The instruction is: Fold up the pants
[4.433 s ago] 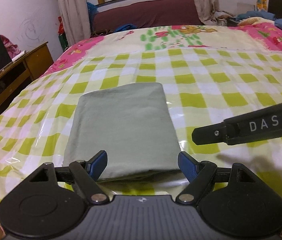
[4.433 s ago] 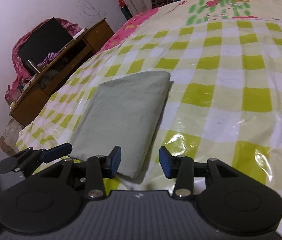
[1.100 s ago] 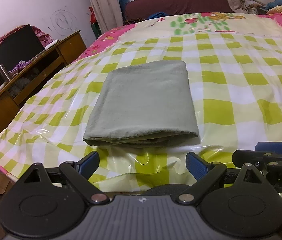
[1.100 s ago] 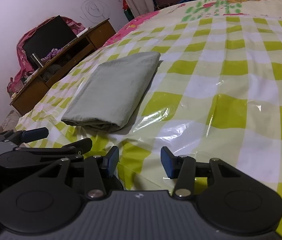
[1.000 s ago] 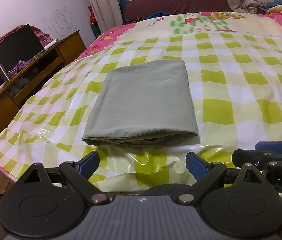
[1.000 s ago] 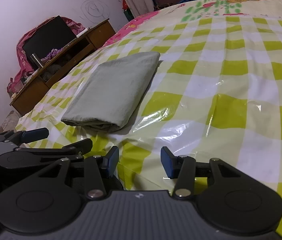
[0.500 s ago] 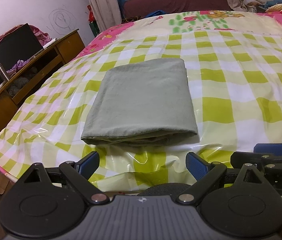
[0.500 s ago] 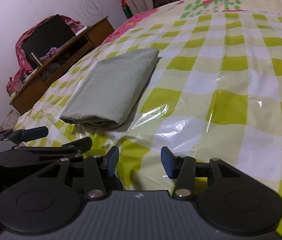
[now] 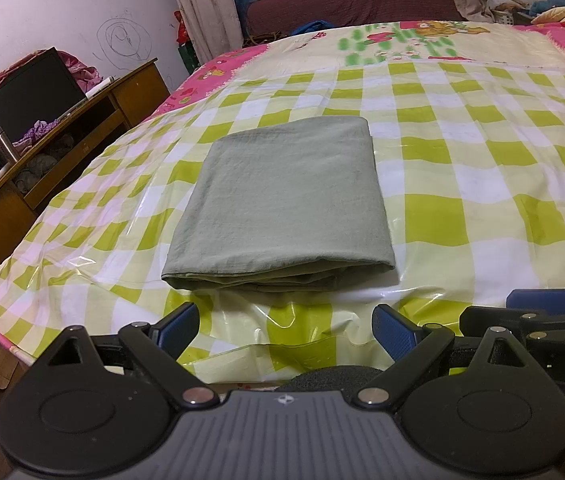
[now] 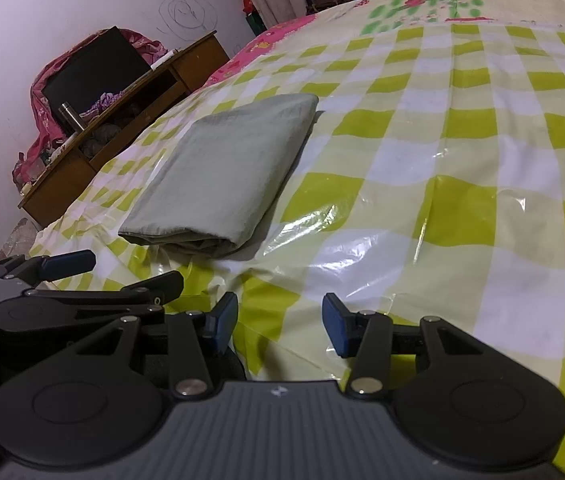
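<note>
Checked green-and-white plastic sheet (image 9: 462, 216) covers the bed; wooden desk (image 9: 82, 136) at left. Folded pants (image 9: 282, 204) lie centre frame, unmoved. Left gripper (image 9: 284, 326) and right gripper (image 10: 280, 322) have pulled back, both empty, jaws apart.

Right of the folded sage-green pants (image 9: 282, 204), the glossy green-checked plastic bed cover (image 9: 482, 184) lies bare; a brown wooden desk (image 9: 82, 128) crowds the left.

Just ahead of the left gripper's matt black plastic frame (image 9: 284, 330), the folded sage-green cloth pants (image 9: 286, 196) look soft and matt, faintly creased. Beneath them the green-and-white checked plastic sheet (image 9: 478, 208) is glossy and wrinkled. Far left, the brown wooden desk (image 9: 82, 128) looks smooth.
</note>
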`<state>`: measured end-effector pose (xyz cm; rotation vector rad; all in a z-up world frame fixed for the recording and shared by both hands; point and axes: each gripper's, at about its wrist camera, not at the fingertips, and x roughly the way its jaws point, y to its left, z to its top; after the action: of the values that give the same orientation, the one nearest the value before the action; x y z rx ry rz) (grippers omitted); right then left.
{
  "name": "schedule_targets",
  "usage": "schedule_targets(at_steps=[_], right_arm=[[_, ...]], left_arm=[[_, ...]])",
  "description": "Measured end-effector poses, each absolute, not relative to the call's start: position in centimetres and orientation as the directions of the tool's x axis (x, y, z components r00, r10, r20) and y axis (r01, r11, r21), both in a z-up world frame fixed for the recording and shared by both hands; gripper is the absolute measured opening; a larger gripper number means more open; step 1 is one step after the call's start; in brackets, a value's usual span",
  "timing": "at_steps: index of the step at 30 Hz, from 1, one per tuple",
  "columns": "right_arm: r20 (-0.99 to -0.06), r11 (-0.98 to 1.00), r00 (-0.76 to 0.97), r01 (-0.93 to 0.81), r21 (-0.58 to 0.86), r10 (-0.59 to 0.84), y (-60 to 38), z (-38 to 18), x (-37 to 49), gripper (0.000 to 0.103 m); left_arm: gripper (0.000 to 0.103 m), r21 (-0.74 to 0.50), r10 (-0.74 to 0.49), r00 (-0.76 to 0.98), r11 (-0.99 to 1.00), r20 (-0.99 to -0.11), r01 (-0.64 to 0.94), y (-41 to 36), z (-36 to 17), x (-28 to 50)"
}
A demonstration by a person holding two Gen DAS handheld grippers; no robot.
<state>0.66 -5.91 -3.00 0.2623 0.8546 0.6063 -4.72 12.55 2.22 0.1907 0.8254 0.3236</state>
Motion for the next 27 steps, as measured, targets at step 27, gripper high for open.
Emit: schedule_targets(at_steps=[27], right_arm=[[-0.628,0.803,0.5,-0.394,0.448,0.596,-5.85,-3.25,0.62,0.048]], left_arm=[[0.103,0.29,0.354,0.633,0.934,-0.688,-0.207,12.52,2.24,-4.72]])
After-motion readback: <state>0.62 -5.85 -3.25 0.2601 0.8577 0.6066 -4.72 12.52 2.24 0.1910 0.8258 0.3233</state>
